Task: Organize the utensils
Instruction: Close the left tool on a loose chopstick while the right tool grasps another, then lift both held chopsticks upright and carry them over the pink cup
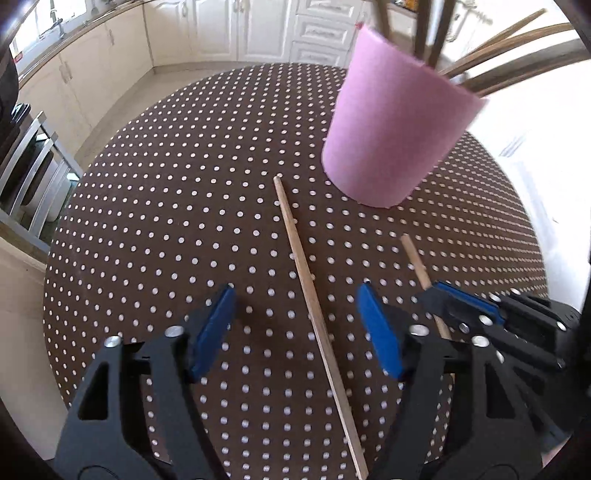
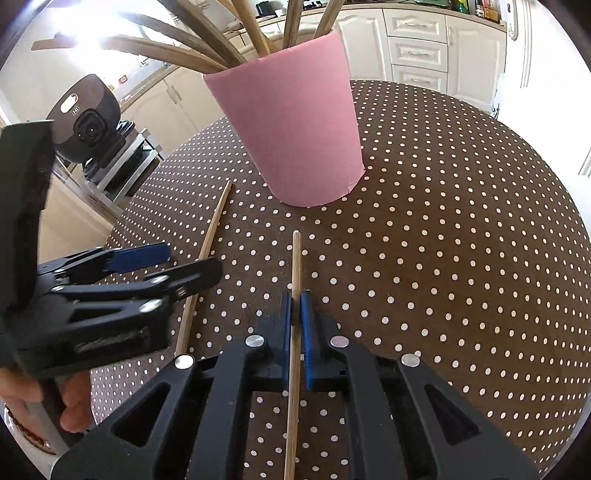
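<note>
A pink cup [image 1: 391,122] [image 2: 295,129] stands on the dotted table and holds several wooden utensils [image 2: 207,55]. One wooden chopstick [image 1: 306,273] [image 2: 210,236] lies flat on the cloth. My left gripper [image 1: 295,290] [image 2: 166,264] is open astride it, and its blue pads [image 1: 218,328] do not touch the stick. Just to its right, my right gripper [image 2: 296,295] [image 1: 454,306] is shut on a second chopstick [image 2: 295,258] [image 1: 413,254] that points toward the cup. Whether that stick is clear of the table I cannot tell.
The brown cloth with white dots [image 1: 166,221] covers a round table whose edge curves close on the left. A metal-framed chair or rack [image 1: 33,166] stands beyond that edge. Cream kitchen cabinets [image 1: 229,29] line the back. A hand [image 2: 74,406] grips the left gripper's handle.
</note>
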Tool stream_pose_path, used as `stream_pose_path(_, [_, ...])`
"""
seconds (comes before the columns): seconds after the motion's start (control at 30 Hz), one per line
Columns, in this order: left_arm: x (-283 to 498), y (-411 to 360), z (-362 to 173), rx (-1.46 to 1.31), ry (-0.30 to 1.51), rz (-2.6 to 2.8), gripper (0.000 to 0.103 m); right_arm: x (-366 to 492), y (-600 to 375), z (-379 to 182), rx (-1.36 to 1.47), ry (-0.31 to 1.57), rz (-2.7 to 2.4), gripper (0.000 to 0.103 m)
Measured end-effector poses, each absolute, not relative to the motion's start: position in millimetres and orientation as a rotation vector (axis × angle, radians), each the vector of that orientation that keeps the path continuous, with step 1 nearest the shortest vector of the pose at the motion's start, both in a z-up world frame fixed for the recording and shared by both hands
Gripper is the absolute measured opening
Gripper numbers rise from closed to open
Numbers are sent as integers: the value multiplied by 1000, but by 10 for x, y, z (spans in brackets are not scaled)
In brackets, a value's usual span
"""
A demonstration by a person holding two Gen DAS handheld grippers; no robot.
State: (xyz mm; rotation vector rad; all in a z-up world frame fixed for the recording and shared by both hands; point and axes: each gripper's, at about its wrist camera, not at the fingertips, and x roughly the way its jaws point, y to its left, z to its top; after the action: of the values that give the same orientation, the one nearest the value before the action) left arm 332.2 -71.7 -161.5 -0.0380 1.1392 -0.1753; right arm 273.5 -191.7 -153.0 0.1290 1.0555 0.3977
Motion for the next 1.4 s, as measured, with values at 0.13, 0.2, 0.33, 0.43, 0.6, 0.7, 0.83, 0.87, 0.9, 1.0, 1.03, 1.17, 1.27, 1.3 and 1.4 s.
stream_pose_path(0.13, [3409,-819,-1607,21,1121,-109,32,2724,-1956,-1517,139,1051,408,4])
stream_pose_path(0.2, [3416,-809,-1600,12,1115,-125,24,2727,-1942,-1513,143,1050,412,4])
stream_pose_path(0.33, [3461,-671,-1616,-34,1117,-158,9,2733,-1934,-1488,153,1046,422,4])
stream_pose_path(0.43, [3416,-575,-1600,-50,1104,-166,7,2720,-1910,-1442,156,1036,429,4])
stream_pose_path(0.6, [3147,-489,-1467,-60,1063,-199,7,2629,-1937,-1313,168,1009,443,4])
stream_pose_path(0.7, [3000,-436,-1322,-57,1023,-222,6,2556,-1954,-1219,172,983,454,4])
stream_pose_path(0.83, [2776,-350,-1099,-52,960,-244,6,2442,-1948,-1088,169,949,467,4])
stream_pose_path(0.87, [2709,-316,-1038,-48,942,-246,6,2408,-1942,-1048,167,939,469,4])
stream_pose_path(0.9, [2636,-286,-997,-46,931,-252,6,2374,-1931,-1010,167,930,471,4])
stream_pose_path(1.0, [2421,-196,-831,-39,887,-260,6,2301,-1903,-920,162,908,477,4])
stream_pose_path(1.03, [2367,-198,-780,-35,871,-260,6,2259,-1896,-877,155,896,478,4])
stream_pose_path(1.17, [2182,-313,-633,-15,819,-261,6,2151,-1874,-762,150,870,485,4])
stream_pose_path(1.27, [2051,-370,-507,1,782,-265,6,2054,-1864,-678,143,849,487,4])
stream_pose_path(1.3, [2011,-369,-467,4,773,-266,6,2023,-1857,-646,142,839,486,4])
stream_pose_path(1.4, [1896,-455,-353,20,743,-262,6,1947,-1838,-549,137,815,484,4])
